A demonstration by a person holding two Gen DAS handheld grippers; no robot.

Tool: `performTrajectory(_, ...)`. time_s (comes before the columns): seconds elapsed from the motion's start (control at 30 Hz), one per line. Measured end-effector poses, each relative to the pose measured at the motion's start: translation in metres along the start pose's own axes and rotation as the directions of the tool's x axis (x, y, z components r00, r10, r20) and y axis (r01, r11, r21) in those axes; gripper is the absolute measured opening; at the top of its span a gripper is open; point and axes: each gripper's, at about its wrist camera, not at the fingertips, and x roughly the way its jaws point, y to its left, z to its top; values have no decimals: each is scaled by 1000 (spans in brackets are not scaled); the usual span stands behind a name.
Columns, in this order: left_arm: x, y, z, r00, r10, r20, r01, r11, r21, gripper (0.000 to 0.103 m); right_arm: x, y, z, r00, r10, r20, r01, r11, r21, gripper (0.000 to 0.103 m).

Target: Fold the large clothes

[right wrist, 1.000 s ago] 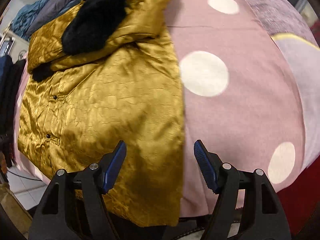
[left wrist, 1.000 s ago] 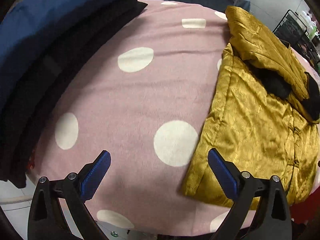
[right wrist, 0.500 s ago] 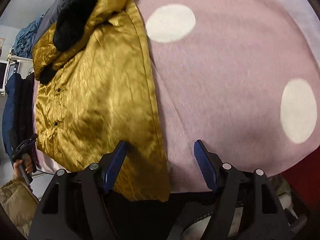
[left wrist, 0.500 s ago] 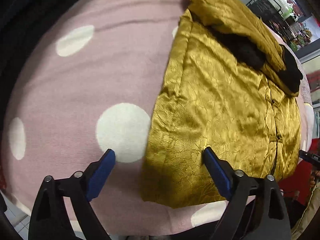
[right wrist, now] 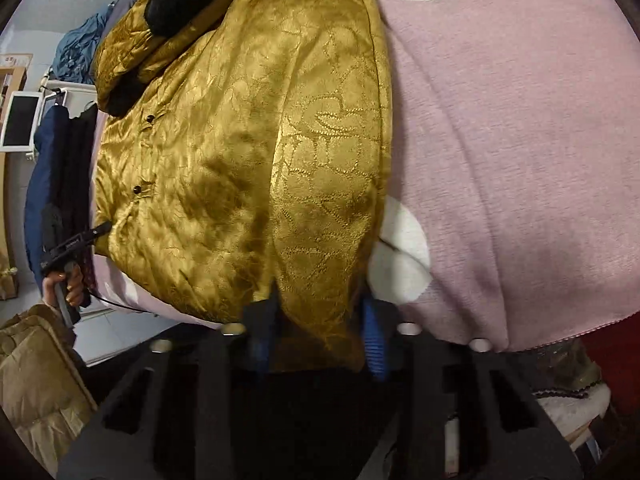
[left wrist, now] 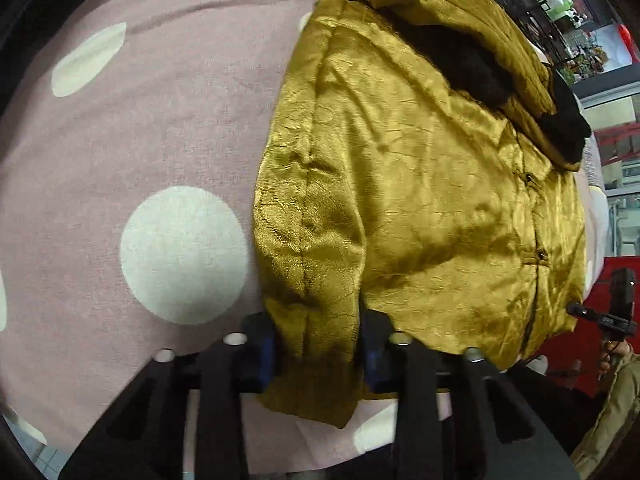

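Gold brocade jacket [left wrist: 420, 200] lay on the polka-dot blanket [left wrist: 140, 140], stretching away from us as our left claw [left wrist: 318, 354] and right claw [right wrist: 320, 336] closed, pinching its near hem corners.

Polka-dot pink blanket [left wrist: 120, 128]: bare left of gold jacket [left wrist: 420, 200]; dark garment pile [right wrist: 60, 168] borders far side.

An indoor workroom or shop-like space showing, a pink polka-dot cloth [left wrist: 168, 128] covering the bench, spare garments [right wrist: 52, 168] piling at its edge, a wire rack [left wrist: 532, 8] and a monitor [right wrist: 20, 120] standing behind
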Motion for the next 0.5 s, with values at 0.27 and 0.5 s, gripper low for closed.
performTrajectory(0.27, -38, -6, -19, 998, -60, 28, 58, 995, 79, 12, -27, 23, -1, 999, 38, -24, -40, 996, -85, 13)
performTrajectory(0.5, -36, 2, -55, 998, -40, -47, 41, 999, 26, 12, -22, 18, -30, 990, 51, -130, -60, 996, -64, 12)
